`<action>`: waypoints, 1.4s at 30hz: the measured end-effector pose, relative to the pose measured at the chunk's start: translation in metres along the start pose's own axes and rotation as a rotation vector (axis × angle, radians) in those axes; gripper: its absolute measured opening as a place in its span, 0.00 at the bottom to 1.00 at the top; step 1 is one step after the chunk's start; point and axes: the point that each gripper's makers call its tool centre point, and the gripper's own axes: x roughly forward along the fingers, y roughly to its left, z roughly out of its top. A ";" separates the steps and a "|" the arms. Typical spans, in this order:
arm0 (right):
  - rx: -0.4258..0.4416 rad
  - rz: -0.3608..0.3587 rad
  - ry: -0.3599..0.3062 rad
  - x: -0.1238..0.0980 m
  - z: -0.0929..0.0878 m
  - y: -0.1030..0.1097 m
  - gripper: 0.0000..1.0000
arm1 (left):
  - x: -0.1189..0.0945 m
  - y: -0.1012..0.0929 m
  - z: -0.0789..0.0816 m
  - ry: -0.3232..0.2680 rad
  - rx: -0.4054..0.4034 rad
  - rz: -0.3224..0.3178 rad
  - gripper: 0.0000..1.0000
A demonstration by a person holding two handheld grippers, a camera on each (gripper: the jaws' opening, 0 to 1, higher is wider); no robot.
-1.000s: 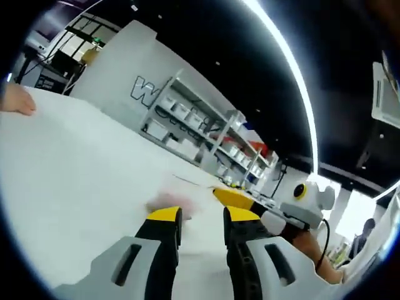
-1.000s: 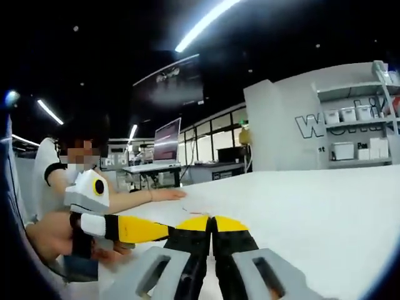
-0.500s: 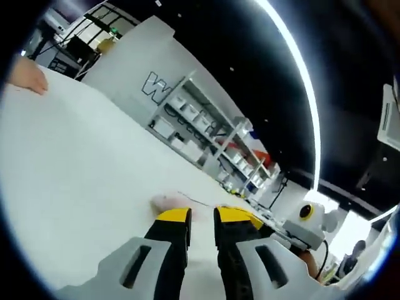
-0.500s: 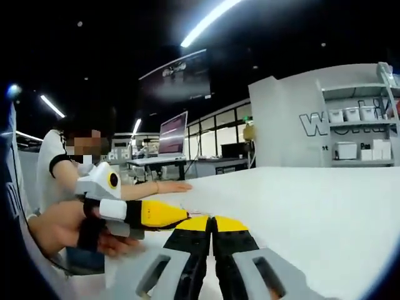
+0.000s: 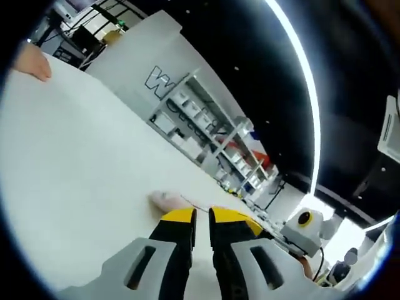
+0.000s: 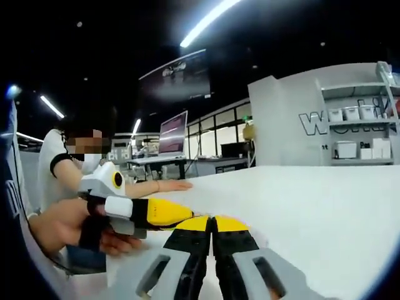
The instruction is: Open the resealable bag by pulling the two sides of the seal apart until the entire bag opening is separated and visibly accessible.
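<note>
Pinching at the bag's seal on the white table

Rising from the bottom of the left gripper view, the left gripper (image 5: pixel 201 217) has its yellow-tipped fingers (image 5: pixel 180 216) drawn close, with only a narrow slit between them; whether that slit holds any film is too fine to tell. Just past the tip of the left-hand finger lies the resealable bag (image 5: pixel 167 200), a pale, pinkish, blurred shape flat on the white table (image 5: pixel 75 144), with a thin dark line running off from it toward the right-hand finger. Beside that finger the right gripper (image 5: pixel 262 220) reaches in, close against the left gripper's tip.

Seen along its own jaws in the right gripper view, the right gripper (image 6: pixel 211 222) has its fingers (image 6: pixel 230 224) pressed together, tip against tip; what lies between them cannot be made out. The left gripper (image 6: pixel 178 214) comes in from the left-hand side, its yellow tip meeting those fingers, held by a hand (image 6: pixel 59 225). Farther off beyond the fingers, another hand (image 6: pixel 170 186) rests flat on the table (image 6: pixel 325 206).
</note>
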 end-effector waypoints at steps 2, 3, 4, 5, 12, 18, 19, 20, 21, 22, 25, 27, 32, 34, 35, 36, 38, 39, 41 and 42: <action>-0.002 0.001 0.002 -0.001 -0.001 0.001 0.00 | 0.000 -0.001 -0.001 -0.002 -0.008 0.001 0.09; -0.006 0.002 0.006 -0.001 -0.002 0.002 0.00 | 0.001 -0.001 -0.001 -0.003 -0.011 0.001 0.09; -0.013 0.004 0.013 -0.001 -0.004 0.003 0.00 | 0.001 -0.001 -0.001 -0.001 -0.013 0.002 0.09; -0.019 0.004 0.018 -0.002 -0.004 0.004 0.00 | 0.001 -0.001 -0.001 0.001 -0.016 0.002 0.09; -0.109 0.034 0.095 -0.005 -0.014 0.012 0.00 | -0.002 -0.003 -0.004 0.017 -0.062 -0.007 0.03; -0.241 0.075 0.185 -0.010 -0.019 0.022 0.00 | -0.008 -0.005 -0.010 0.061 -0.083 -0.003 0.01; -0.254 0.076 0.185 -0.009 -0.018 0.021 0.00 | -0.009 -0.006 -0.011 0.065 -0.080 -0.001 0.01; -0.270 0.082 0.191 -0.010 -0.017 0.022 0.00 | -0.010 -0.006 -0.012 0.071 -0.076 0.002 0.01; -0.284 0.089 0.196 -0.012 -0.015 0.025 0.00 | -0.011 -0.006 -0.013 0.075 -0.069 0.006 0.01; -0.291 0.093 0.197 -0.013 -0.012 0.026 0.01 | -0.012 -0.005 -0.014 0.078 -0.064 0.008 0.01; -0.311 0.116 0.194 -0.015 -0.004 0.033 0.03 | -0.014 -0.006 -0.016 0.085 -0.055 0.012 0.01; -0.329 0.131 0.206 -0.013 -0.002 0.036 0.03 | -0.017 -0.007 -0.018 0.087 -0.040 0.015 0.01; -0.375 0.173 0.261 -0.004 -0.009 0.040 0.02 | -0.021 -0.008 -0.024 0.099 0.011 0.027 0.01; -0.399 0.192 0.287 0.000 -0.014 0.043 0.02 | -0.023 -0.008 -0.024 0.100 0.019 0.030 0.01; -0.419 0.194 0.305 0.001 -0.017 0.043 0.02 | -0.024 -0.008 -0.024 0.100 0.021 0.030 0.01; -0.442 0.192 0.318 0.002 -0.019 0.042 0.02 | -0.024 -0.005 -0.023 0.102 0.026 0.032 0.01; -0.460 0.196 0.331 0.006 -0.022 0.043 0.02 | -0.024 -0.005 -0.023 0.103 0.036 0.033 0.01; -0.463 0.199 0.334 0.006 -0.023 0.043 0.02 | -0.024 -0.005 -0.023 0.104 0.041 0.033 0.01; -0.476 0.200 0.350 0.008 -0.027 0.042 0.01 | -0.024 -0.005 -0.022 0.102 0.049 0.034 0.01; -0.490 0.198 0.360 0.009 -0.028 0.040 0.01 | -0.024 -0.005 -0.022 0.102 0.050 0.033 0.01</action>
